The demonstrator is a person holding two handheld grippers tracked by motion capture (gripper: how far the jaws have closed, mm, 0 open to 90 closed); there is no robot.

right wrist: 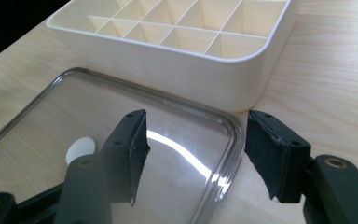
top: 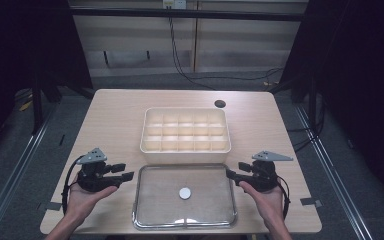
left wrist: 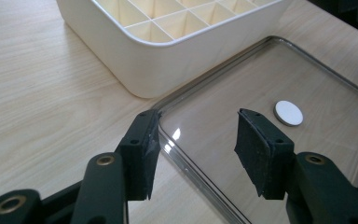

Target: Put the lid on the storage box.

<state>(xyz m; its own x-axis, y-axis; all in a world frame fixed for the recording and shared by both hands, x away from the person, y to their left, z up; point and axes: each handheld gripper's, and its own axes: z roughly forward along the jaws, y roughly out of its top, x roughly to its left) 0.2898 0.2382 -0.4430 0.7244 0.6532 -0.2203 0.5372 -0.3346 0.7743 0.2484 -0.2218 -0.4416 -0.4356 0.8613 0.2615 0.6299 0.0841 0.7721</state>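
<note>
A clear, shallow tray (top: 152, 200) lies at the table's near middle, with a small white disc (top: 185, 193) on it. Behind it stands a cream box (top: 185, 155) divided into several empty compartments. My left gripper (top: 125, 171) hovers at the tray's left edge, open, its jaws either side of the tray's near corner (left wrist: 177, 154) and the white disc (left wrist: 288, 113) beyond. At the tray's right edge my right gripper (top: 232, 170) is open too, its jaws astride the tray's corner rim (right wrist: 228, 135), with the disc (right wrist: 80, 148) partly hidden behind one jaw. Neither holds anything.
The light wooden table (top: 115, 115) has a dark round hole (top: 220, 104) at the back right and grey tape marks (top: 52, 205) near its front corners. Bare wood lies on both sides of the box. Dark curtains and floor cables surround the table.
</note>
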